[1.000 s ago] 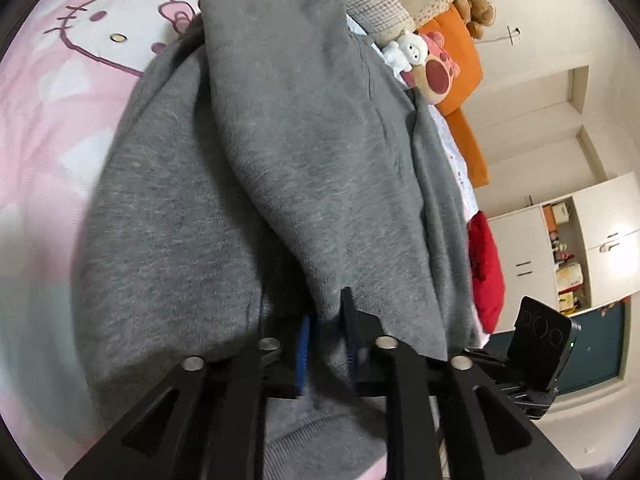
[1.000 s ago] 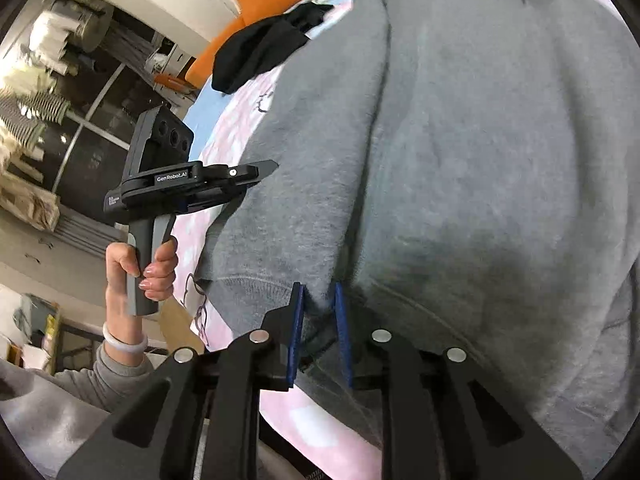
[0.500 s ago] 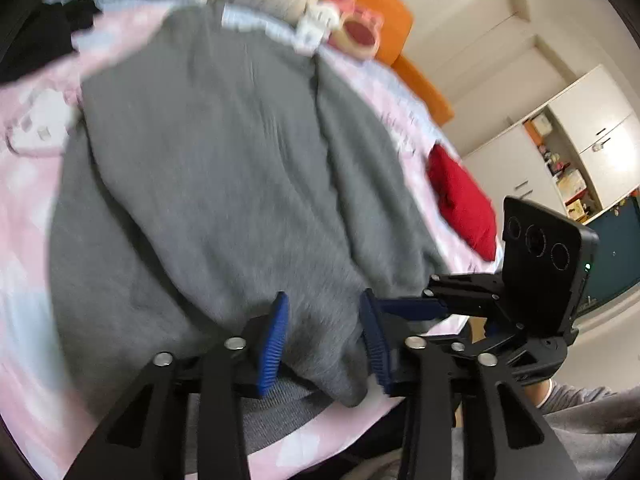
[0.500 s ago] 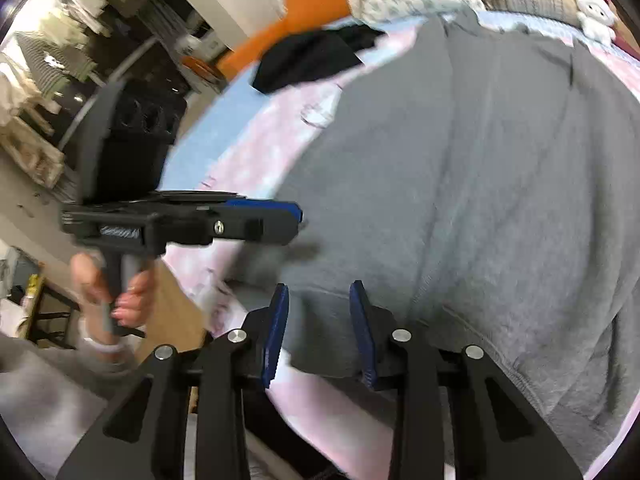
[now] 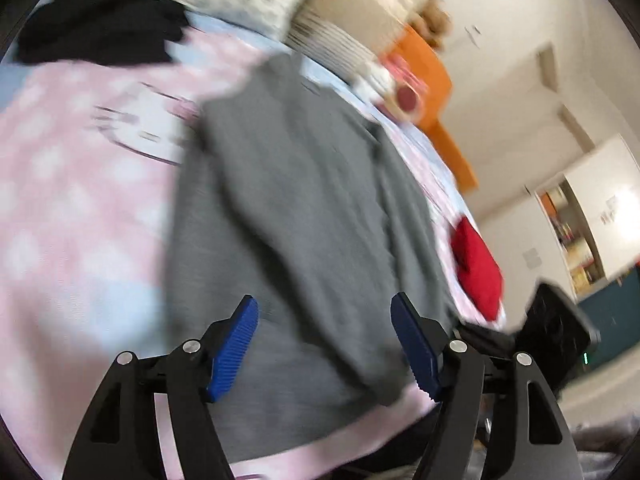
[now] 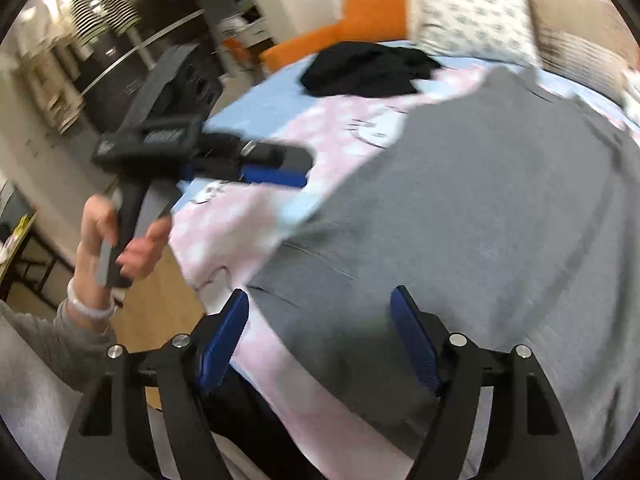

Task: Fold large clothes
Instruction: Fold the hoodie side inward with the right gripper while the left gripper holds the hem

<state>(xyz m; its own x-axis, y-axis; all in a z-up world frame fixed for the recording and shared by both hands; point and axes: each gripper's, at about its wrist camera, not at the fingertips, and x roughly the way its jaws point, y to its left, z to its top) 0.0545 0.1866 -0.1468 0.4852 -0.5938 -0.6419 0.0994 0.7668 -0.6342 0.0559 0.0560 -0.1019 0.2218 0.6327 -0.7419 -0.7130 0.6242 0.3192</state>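
- Both views are smeared by motion, so you cannot read fine detail in the gray sweatshirt (image 5: 304, 208): its seams and hem come through only as soft lines.
- Your left gripper (image 5: 324, 344) has just been opening; its blue pads (image 5: 234, 344) stand wide apart, with the garment's near fold lying under the gap and neither pad pressing on it.
- Your right gripper (image 6: 320, 336) has likewise just been opening; its jaws stand wide over the sweatshirt's near edge, and no cloth is pinched.
- The sweatshirt lies spread on the pink cartoon-cat bedspread (image 5: 76, 208), one layer folded over another down its middle.
- The sweatshirt's lower right part runs out of the right wrist view, so you cannot see where it ends there.
- Only the left wrist view shows the red garment (image 5: 476, 268) at the bed's right edge, the stuffed toys near the orange headboard (image 5: 432, 72), and the white cupboards beyond.
- In that view your right gripper shows only as a dark blurred block at the lower right, its fingers hidden.
- Only the right wrist view shows your left hand (image 6: 116, 240) around the gripper handle, a pale bracelet on the wrist, and the wooden floor below.
- Both views show the black garment (image 6: 368, 68) lying well apart from the sweatshirt, near the patterned pillow (image 6: 472, 12).
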